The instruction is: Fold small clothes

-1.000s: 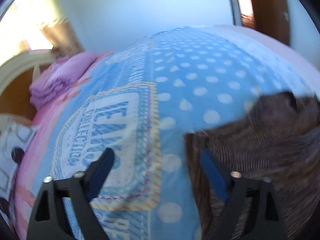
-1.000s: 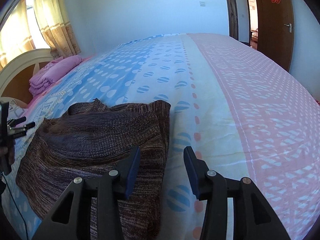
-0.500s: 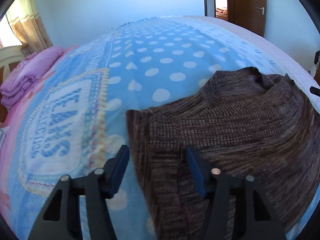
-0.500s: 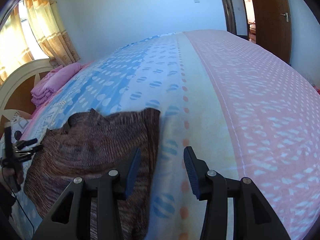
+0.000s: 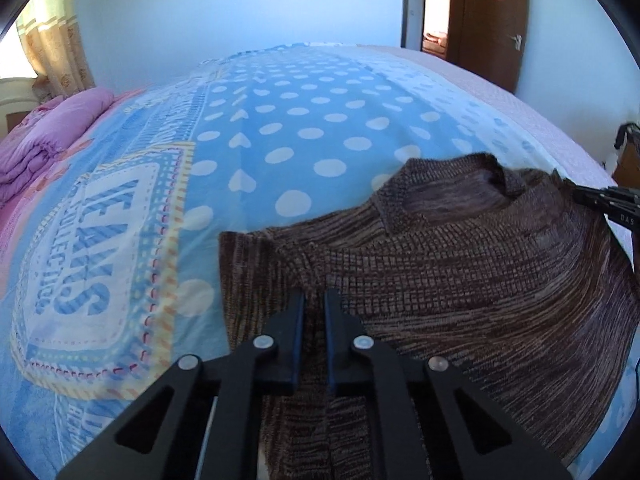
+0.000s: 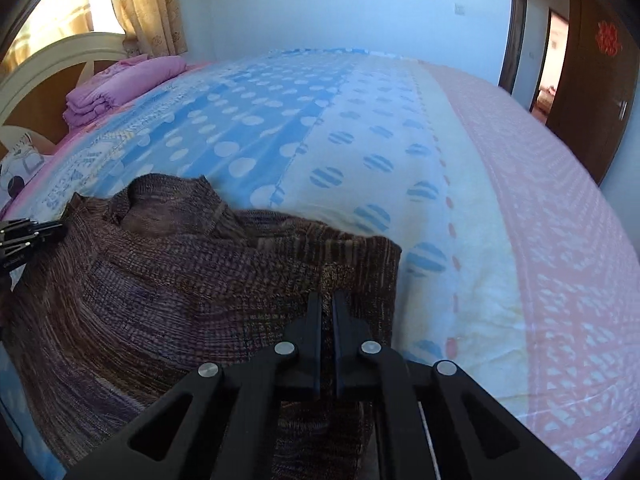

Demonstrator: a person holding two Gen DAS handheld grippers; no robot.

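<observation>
A brown knitted sweater (image 5: pixel 460 272) lies spread on the bed, its collar toward the far side; it also shows in the right wrist view (image 6: pixel 168 280). My left gripper (image 5: pixel 315 300) is shut on the sweater's left shoulder area. My right gripper (image 6: pixel 327 300) is shut on the sweater's right shoulder area near its edge. The right gripper's tip shows at the right edge of the left wrist view (image 5: pixel 604 200), and the left gripper's tip at the left edge of the right wrist view (image 6: pixel 28 232).
The bed cover (image 5: pixel 280 140) is blue with white dots, with a pink patterned band (image 6: pixel 560 240) on the right. Folded purple bedding (image 6: pixel 120 84) lies by the headboard (image 6: pixel 44 76). A brown door (image 5: pixel 492 20) stands at the back right.
Both grippers were open over the sweater's edges; both have moved onto the sweater and closed on it. The left camera swung right, bringing the sweater into full view.
</observation>
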